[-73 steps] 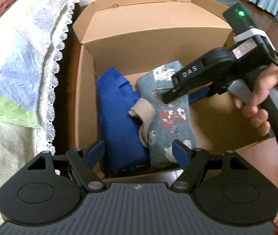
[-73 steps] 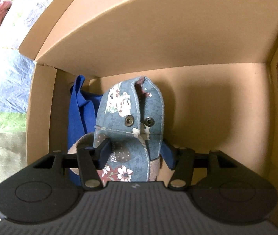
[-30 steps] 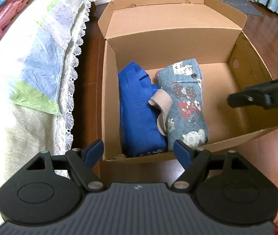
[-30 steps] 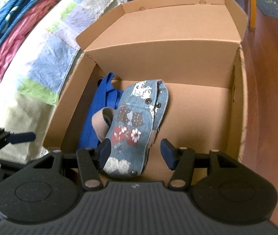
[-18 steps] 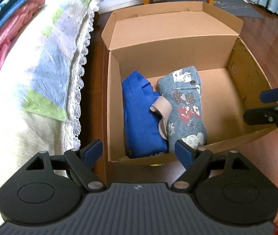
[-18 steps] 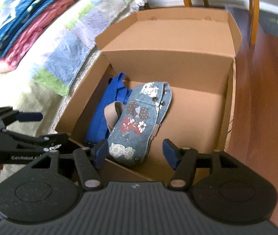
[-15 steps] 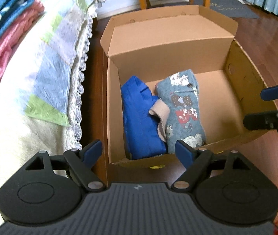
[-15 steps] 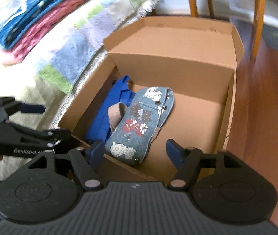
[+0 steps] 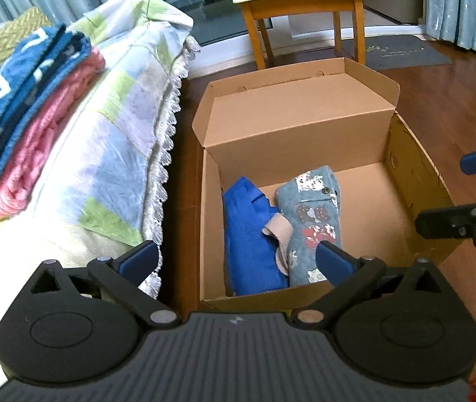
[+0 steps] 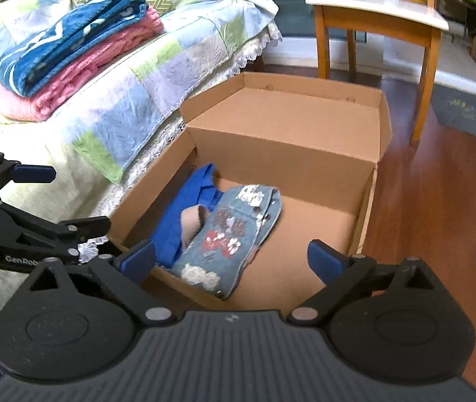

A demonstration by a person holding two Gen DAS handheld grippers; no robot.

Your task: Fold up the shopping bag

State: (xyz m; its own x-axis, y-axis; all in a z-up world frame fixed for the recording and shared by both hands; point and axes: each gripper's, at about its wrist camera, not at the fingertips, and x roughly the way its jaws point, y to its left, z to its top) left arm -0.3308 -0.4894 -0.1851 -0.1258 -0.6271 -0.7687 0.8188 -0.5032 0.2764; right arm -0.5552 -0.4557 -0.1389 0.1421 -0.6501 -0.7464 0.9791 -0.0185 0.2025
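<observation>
From my left wrist camera, my left gripper (image 9: 236,256) is spread wide with nothing in it; just ahead of it the folded patterned shopping bag (image 9: 311,221) lies in the cardboard box (image 9: 415,181), touching a blue bag (image 9: 249,241). From my right wrist camera, my right gripper (image 10: 231,256) gapes empty too, the shopping bag (image 10: 229,234) ahead between its fingers, a quilted bed (image 10: 130,77) to its left.
</observation>
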